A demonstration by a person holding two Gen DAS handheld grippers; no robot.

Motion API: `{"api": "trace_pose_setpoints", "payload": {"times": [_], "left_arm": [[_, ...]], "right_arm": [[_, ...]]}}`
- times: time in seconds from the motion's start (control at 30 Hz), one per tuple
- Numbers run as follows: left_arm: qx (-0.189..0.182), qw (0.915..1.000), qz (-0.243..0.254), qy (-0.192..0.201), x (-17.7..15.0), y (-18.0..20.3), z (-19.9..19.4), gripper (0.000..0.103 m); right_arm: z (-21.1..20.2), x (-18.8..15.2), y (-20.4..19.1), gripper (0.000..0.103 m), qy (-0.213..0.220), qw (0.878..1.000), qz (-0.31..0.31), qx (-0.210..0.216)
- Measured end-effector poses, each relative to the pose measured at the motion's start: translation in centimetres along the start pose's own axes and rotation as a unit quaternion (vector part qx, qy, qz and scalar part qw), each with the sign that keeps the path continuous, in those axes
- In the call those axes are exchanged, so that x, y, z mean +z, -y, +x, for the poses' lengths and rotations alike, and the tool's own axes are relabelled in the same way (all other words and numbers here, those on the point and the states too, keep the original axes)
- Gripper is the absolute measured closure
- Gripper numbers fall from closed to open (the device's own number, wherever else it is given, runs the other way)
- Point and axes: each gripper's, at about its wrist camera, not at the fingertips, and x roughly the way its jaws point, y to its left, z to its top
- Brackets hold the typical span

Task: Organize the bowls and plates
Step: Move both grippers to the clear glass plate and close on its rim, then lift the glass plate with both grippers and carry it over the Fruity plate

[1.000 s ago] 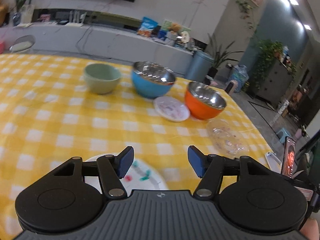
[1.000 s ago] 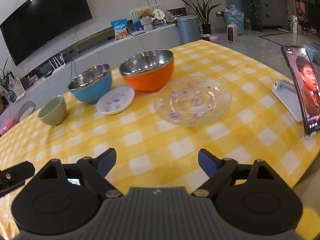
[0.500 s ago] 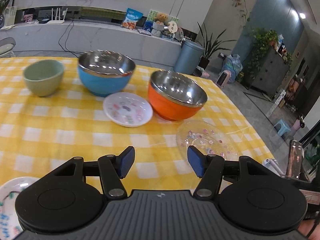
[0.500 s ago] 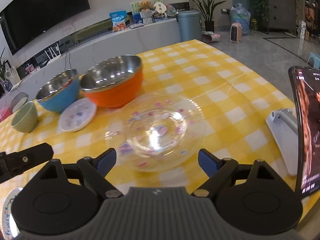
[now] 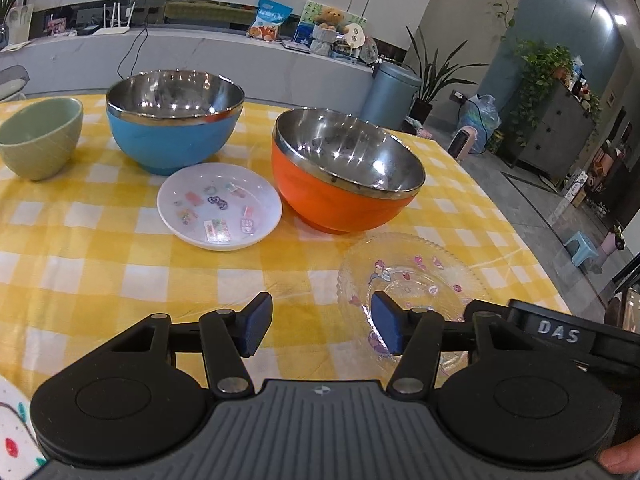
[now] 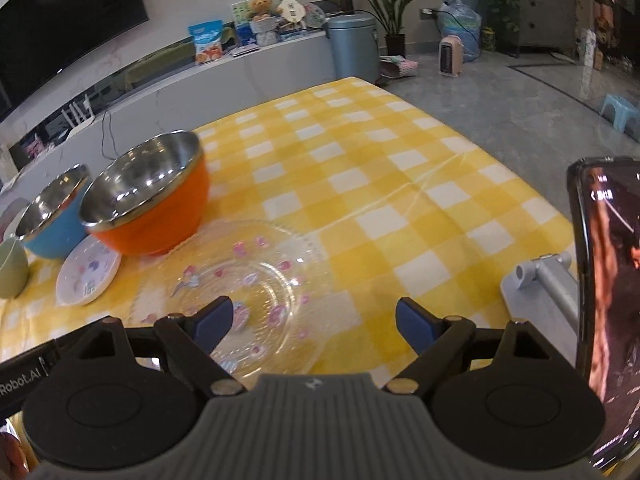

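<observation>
Glass plate is your nearest piece: it lies flat on the yellow checked tablecloth, just in front of the orange bowl and close beside it, with the small white plate and blue bowl further along and the green cup at the far end. Your right gripper hangs over its near edge, jaws wide apart, nothing between them. Your left gripper sits just beside it, jaws apart but they have just been closing a little, also empty. Expect the glass plate to be stiff, smooth, slippery and breakable, probably heavier than the white one. It lies flush on the cloth, so I'd take it at the scalloped rim, one finger under the lip and one on top, and tilt it up rather than drag it. Clamp gently; a hard pinch on thin glass can chip it. The steel-lined bowls look light and rigid: take them by the rim wall, where they should nest. Mind the phone on its stand at your right.
</observation>
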Motion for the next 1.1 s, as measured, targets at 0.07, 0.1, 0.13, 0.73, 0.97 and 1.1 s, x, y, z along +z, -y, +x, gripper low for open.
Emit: {"api": "trace_pose_setpoints", "payload": {"times": [0.07,0.1,0.13,0.73,0.97,1.1], "left_arm": [[-0.002,1.0,-0.005,-0.001,0.1,0.0,0.4,0.041],[-0.005,0.9999,-0.009,-0.002,0.1,0.0,0.5,0.042],[-0.007,0.9999,-0.011,-0.002,0.0,0.0,0.6,0.043],[-0.005,0.9997,0.019,-0.011,-0.2,1.9,2.2,0.073],[-0.009,0.9994,0.031,-0.011,-0.3,2.3,2.5,0.081],[-0.004,0.9994,0.031,-0.012,-0.2,2.4,2.4,0.083]], "right_arm": [[0.2,0.0,0.5,0.019,-0.001,1.0,0.01,-0.002],[0.4,0.0,0.7,0.021,-0.002,1.0,0.012,-0.003],[0.6,0.0,0.8,0.022,-0.005,1.0,0.014,-0.003],[1.4,0.0,0.5,0.079,0.019,0.999,-0.016,0.033],[1.5,-0.2,1.2,0.086,0.025,0.999,0.005,0.044],[1.4,-0.1,1.6,0.089,0.021,0.998,0.021,0.047]]}}
